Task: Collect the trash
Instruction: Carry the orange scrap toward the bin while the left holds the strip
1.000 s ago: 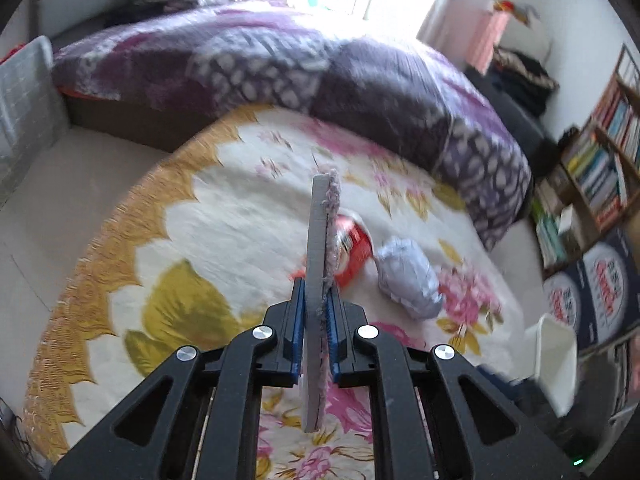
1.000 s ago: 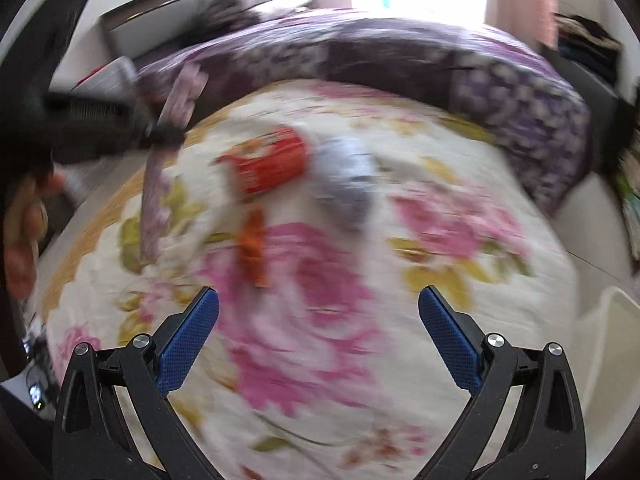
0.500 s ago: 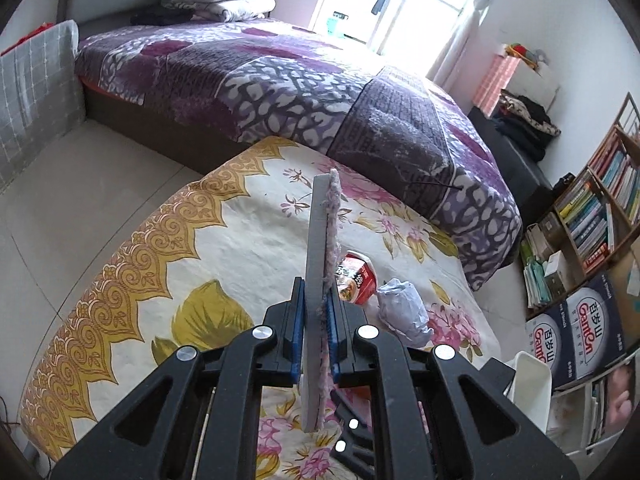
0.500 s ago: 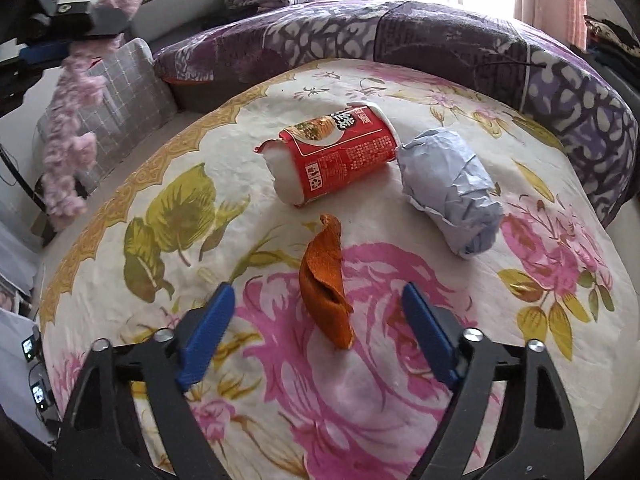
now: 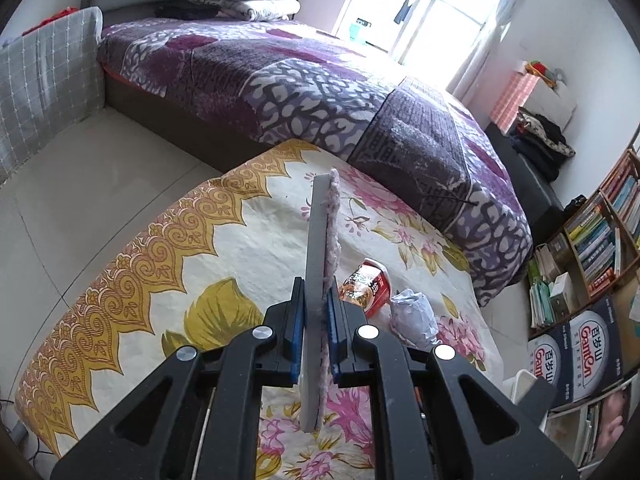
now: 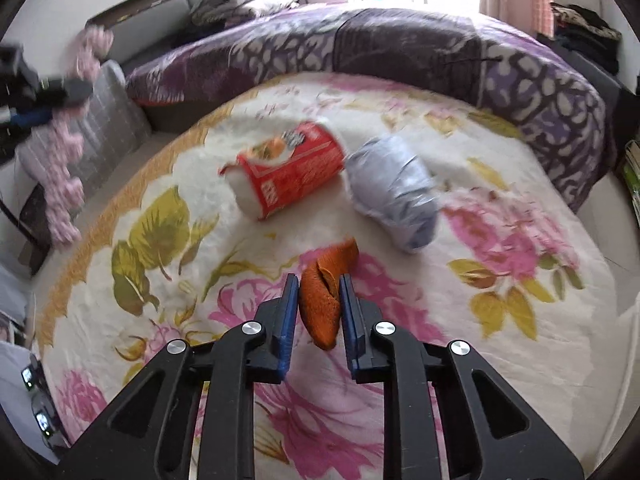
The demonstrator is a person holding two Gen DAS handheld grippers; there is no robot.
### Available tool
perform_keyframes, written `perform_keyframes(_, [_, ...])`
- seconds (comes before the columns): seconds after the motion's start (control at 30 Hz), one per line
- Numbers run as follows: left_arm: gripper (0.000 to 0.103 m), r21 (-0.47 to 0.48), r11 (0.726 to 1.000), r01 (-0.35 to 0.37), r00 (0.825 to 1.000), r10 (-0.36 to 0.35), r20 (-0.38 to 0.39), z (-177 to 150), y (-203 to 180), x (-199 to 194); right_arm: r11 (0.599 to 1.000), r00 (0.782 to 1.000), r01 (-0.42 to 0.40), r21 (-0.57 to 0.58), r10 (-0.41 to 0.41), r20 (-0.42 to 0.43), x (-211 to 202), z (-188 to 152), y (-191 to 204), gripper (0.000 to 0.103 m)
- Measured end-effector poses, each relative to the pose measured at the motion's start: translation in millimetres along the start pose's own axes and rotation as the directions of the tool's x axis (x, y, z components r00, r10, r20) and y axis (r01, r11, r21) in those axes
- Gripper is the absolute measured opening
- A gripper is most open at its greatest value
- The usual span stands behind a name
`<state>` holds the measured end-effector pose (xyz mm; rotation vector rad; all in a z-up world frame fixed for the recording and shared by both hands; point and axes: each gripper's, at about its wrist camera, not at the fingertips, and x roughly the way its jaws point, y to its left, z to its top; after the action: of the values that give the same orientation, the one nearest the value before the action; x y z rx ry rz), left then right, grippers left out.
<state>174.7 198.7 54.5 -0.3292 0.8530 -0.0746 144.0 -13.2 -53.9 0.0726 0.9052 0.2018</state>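
Orange peel [image 6: 324, 304] between blue-padded black right tongs [image 6: 319, 300]; beyond them a red cup [image 6: 292, 168], pale-blue wad [image 6: 394, 190], pink-flowered cream rug [image 6: 520, 264], purple-patterned bedspread [image 6: 400, 44].

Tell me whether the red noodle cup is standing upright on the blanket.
No, the red noodle cup lies on its side on the floral blanket, beside the crumpled paper.

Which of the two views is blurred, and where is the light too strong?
Right wrist view: motion blur smears the red cup and the paper ball; the orange peel stays sharper. Left wrist view: sharp, but the window is washed out by glare.
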Motion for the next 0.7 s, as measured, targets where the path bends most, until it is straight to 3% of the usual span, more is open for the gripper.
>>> perform_keyframes(0.3, [0.010, -0.008, 0.999, -0.031, 0.999, 0.031, 0.027, -4.3, -8.7, -4.9, 0.998, 0.997, 0.046, 0.045, -0.049, 0.056, -43.0, 7.3, -23.4, 0.018])
perform_keyframes(0.7, [0.010, 0.045, 0.998, -0.047, 0.999, 0.046, 0.022, -14.1, -32.6, -0.1, 0.995, 0.994, 0.040, 0.091, -0.049, 0.095, -79.2, 1.7, -51.9, 0.018])
